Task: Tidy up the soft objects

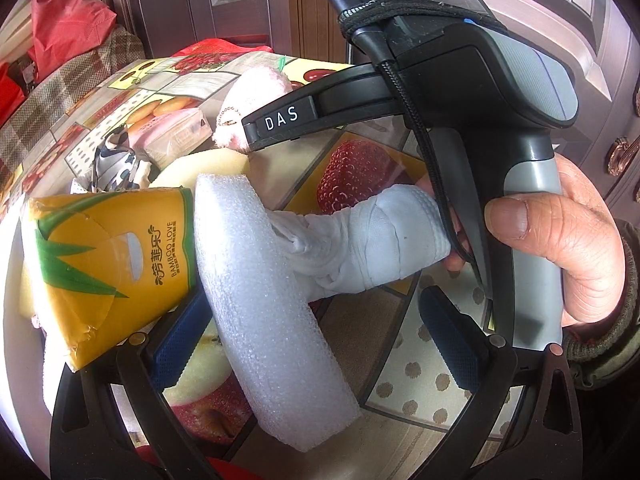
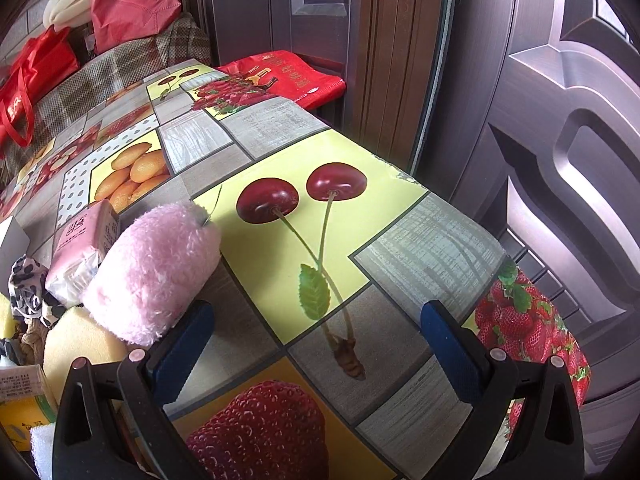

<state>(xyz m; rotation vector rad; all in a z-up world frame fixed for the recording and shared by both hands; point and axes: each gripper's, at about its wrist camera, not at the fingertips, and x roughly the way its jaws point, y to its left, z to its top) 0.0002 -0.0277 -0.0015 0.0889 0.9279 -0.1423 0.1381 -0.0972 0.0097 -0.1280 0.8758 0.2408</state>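
While the left gripper (image 1: 316, 340) is hovering with jaws spread, the white foam block (image 1: 264, 300) is lying loose between them on the bench (image 2: 280, 240), beside the yellow tissue pack (image 1: 108, 264); closing off-centre risks squeezing it sideways (it looks springy); only the left view is showing the right gripper (image 2: 316, 344), jaws spread on nothing, near the pink plush (image 2: 152, 272).
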